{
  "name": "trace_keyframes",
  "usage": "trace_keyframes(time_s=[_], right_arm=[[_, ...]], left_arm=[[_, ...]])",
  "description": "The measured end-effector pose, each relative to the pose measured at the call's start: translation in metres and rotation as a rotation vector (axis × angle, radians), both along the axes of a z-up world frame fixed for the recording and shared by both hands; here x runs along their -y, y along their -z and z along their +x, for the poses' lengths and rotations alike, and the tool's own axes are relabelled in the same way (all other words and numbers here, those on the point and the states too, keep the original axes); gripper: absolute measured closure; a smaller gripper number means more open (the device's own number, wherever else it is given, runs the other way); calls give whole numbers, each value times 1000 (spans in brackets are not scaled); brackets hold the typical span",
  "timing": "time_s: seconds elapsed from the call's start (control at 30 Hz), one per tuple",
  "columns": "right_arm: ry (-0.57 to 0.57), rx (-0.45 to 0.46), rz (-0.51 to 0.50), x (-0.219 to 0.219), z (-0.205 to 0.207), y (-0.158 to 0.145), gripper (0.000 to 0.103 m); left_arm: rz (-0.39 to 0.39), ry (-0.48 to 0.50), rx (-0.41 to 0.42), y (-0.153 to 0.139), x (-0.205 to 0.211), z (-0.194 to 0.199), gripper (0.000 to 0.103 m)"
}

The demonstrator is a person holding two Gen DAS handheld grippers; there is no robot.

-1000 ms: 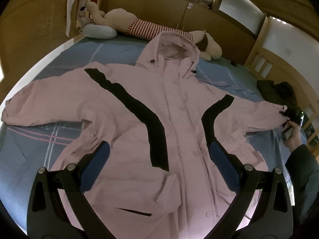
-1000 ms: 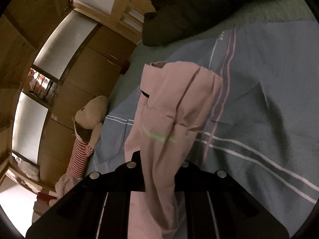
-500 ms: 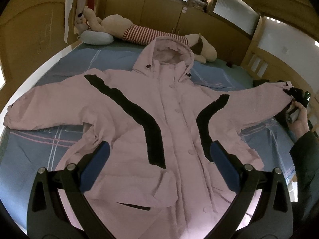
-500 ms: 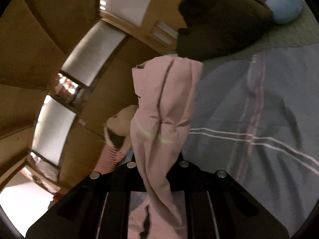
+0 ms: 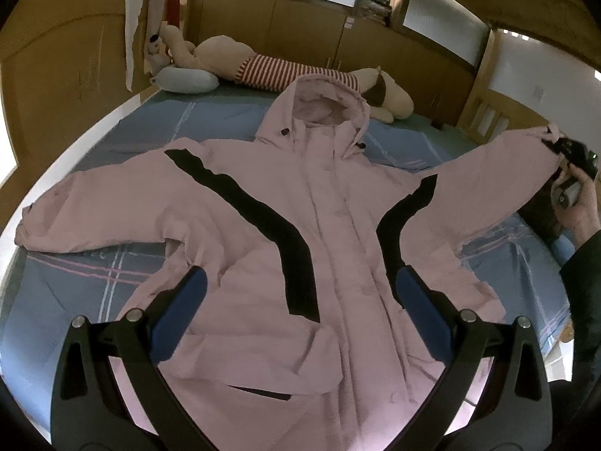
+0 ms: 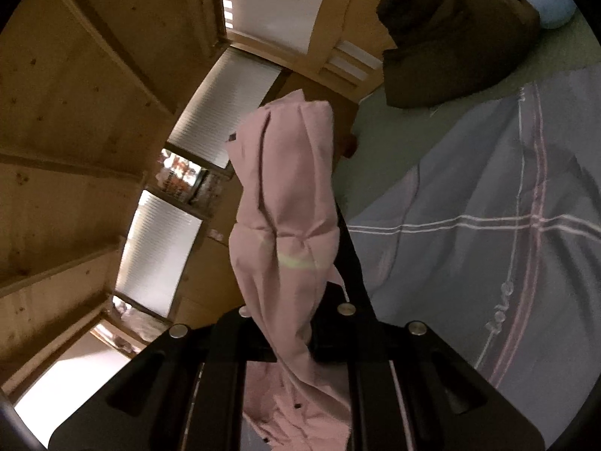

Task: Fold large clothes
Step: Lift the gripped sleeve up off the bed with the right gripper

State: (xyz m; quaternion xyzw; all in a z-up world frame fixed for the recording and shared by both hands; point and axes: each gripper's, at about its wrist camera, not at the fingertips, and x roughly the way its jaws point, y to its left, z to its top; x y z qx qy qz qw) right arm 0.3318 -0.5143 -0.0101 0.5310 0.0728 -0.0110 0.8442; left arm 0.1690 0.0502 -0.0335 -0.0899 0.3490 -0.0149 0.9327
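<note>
The jacket (image 5: pixel 300 233) lies face up and spread out on the bed (image 5: pixel 112 274), hood toward the far wall, front closed. Nothing is folded yet, as far as can be judged: the body is flat, the hem rumpled near the camera, and the sleeve on the picture's left lies stretched out on the cover. The first fold is only starting. The right gripper (image 6: pixel 291 263) has the other sleeve (image 5: pixel 499 173) by its cuff, its fingers clenched on the pink cloth, and holds it lifted clear of the bed at the right edge of the left wrist view, where a hand (image 5: pixel 574 206) and dark cuff show. In the right wrist view the cuff bunches up between the fingers and stands above them.

The left gripper (image 5: pixel 296 308) hovers over the lower front of the jacket with its blue-padded fingers (image 5: pixel 176 319) spread wide and empty, touching nothing.

Left to do, by my reading: lay this sleeve across the chest, bring the other one in, then fold the body and hood.

The bed has a blue cover with pale checked lines over a green sheet. A long plush toy (image 5: pixel 285 71) in a striped shirt lies along the far edge, beside a grey pillow (image 5: pixel 184 80). A dark heap (image 6: pixel 450 34) sits near the bed's right side. Wood panelling and cabinets with frosted panes ring the room.
</note>
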Motion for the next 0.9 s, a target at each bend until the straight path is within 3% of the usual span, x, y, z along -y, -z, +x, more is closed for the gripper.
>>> trace_keyframes(time_s=[0.17, 0.9], right_arm=[[-33, 35, 16, -12, 0, -13, 92], [-230, 126, -16, -107, 6, -59, 92]], left_arm=[[47, -2, 5, 0, 3, 0, 2], [52, 2, -8, 0, -3, -1, 2]])
